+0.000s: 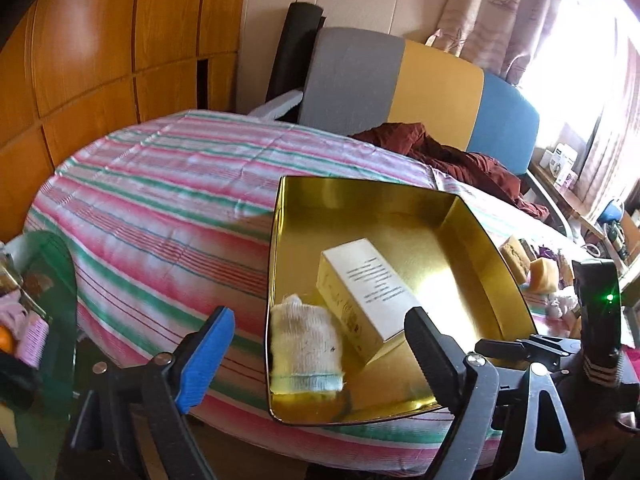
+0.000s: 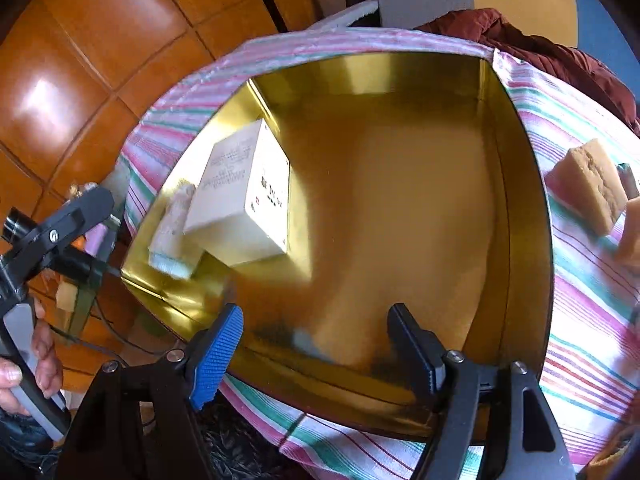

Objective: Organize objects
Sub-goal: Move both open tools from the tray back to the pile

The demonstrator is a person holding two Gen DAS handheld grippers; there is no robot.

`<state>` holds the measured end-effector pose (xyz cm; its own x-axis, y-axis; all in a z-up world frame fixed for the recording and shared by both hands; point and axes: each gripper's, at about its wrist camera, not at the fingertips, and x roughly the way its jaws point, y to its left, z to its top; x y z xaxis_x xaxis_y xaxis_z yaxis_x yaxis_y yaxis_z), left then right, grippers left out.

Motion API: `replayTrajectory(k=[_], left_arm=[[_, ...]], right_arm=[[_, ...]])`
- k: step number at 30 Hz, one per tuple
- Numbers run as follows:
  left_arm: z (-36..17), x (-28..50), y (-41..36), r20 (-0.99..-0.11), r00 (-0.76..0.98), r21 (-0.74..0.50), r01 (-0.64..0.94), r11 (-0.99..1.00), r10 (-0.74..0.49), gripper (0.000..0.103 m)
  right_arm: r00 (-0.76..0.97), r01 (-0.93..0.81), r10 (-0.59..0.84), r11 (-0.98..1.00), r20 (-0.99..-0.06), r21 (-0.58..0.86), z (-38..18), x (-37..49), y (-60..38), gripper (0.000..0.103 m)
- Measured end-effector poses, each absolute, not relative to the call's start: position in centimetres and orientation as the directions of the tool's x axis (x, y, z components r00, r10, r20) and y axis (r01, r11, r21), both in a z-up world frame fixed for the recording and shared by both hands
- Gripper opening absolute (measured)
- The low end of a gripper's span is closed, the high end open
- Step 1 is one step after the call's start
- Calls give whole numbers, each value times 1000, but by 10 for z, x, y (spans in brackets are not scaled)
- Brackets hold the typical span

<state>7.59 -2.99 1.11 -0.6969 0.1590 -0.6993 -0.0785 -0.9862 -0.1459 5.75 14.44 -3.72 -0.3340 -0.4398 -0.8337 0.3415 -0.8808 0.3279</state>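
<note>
Both claws, left claw [image 1: 320, 336] and right claw [image 2: 316, 344], gape wide and empty above the gold tin [image 1: 472, 240], where a cream box [image 1: 368, 292] half hides a blurred white sock [image 1: 304, 344].

Print on box [image 1: 370, 288] illegible

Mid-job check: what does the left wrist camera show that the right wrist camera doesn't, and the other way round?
Only the left wrist view shows the curtained window, the shelf clutter beneath it, and the full sock.

Only the right wrist view shows the person's hand on the left gripper's handle, and the sponge close up on the cloth.

Both show the gold tin, the white box inside it, the striped cloth, and open, empty jaws on the left gripper and right gripper.
</note>
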Motion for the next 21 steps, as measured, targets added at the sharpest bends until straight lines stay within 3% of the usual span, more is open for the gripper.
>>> replayTrajectory(k=[2, 5, 12, 21], left_arm=[[15, 78, -24, -694, -706, -119, -80, -990, 141, 88], [18, 80, -19, -687, -716, -94, -84, -992, 126, 93], [21, 85, -7, -682, -722, -69, -87, -994, 111, 95], [20, 89, 9, -683, -717, -71, -123, -990, 138, 96]], right_arm=[[-376, 342, -462, -875, -803, 343, -28, 60, 150, 84], [-434, 354, -469, -874, -769, 333, -12, 61, 150, 84], [-556, 331, -397, -912, -730, 243, 19, 71, 160, 84], [-777, 161, -97, -986, -623, -46, 47, 105, 196, 85]])
